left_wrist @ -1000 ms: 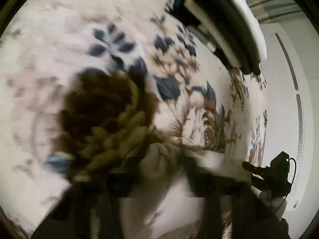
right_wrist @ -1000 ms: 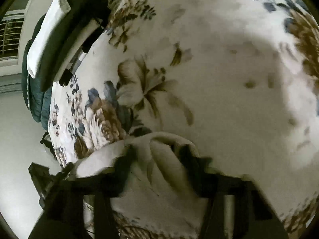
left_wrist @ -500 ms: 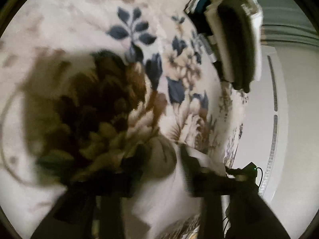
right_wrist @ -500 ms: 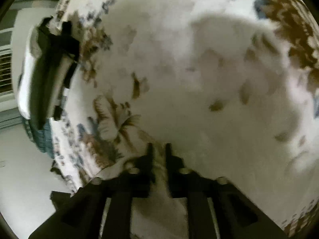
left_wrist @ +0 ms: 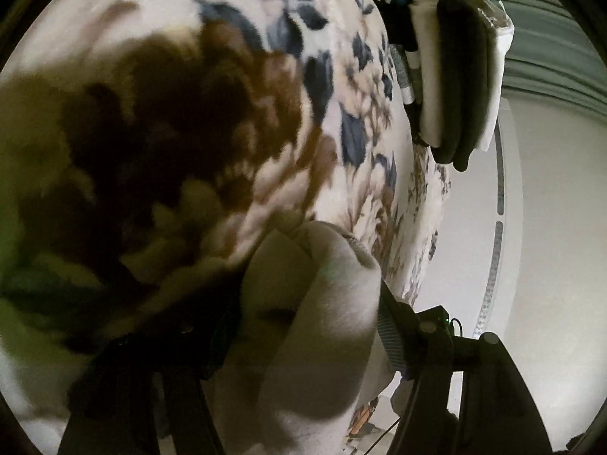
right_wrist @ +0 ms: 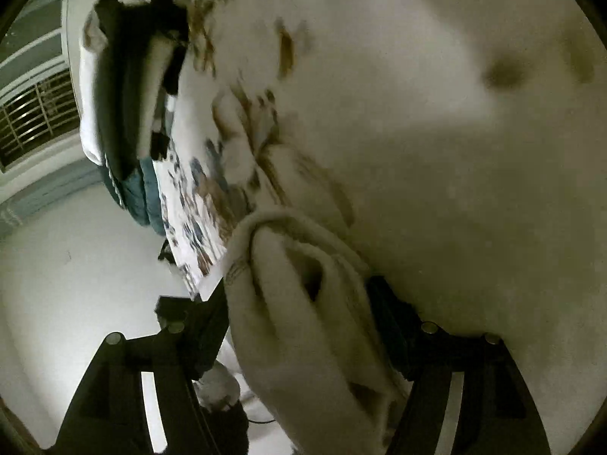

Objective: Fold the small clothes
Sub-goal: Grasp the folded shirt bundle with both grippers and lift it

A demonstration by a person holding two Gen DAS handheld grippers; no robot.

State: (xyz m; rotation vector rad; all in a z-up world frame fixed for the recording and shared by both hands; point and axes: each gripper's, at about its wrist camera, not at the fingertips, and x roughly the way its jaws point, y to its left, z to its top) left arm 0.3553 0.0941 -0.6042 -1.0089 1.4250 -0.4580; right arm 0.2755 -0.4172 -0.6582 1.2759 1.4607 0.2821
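Both grippers pinch a bunched cream garment, low centre of each frame.

Left gripper [left_wrist: 307, 311] and right gripper [right_wrist: 299, 303] each have jaws clamped on a thick fold of the cream garment [left_wrist: 315, 341] [right_wrist: 303, 326]. Cloth looks soft, light, floppy and likely to sag, so it is best taken at edges or corners. Beyond it lies the floral blanket [left_wrist: 341, 76], with a stack of folded clothes [left_wrist: 455, 76] upper right in the left view, upper left in the right view.

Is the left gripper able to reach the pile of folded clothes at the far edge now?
Probably not: the left gripper is full of the pale garment, and the pile lies far across the blanket.
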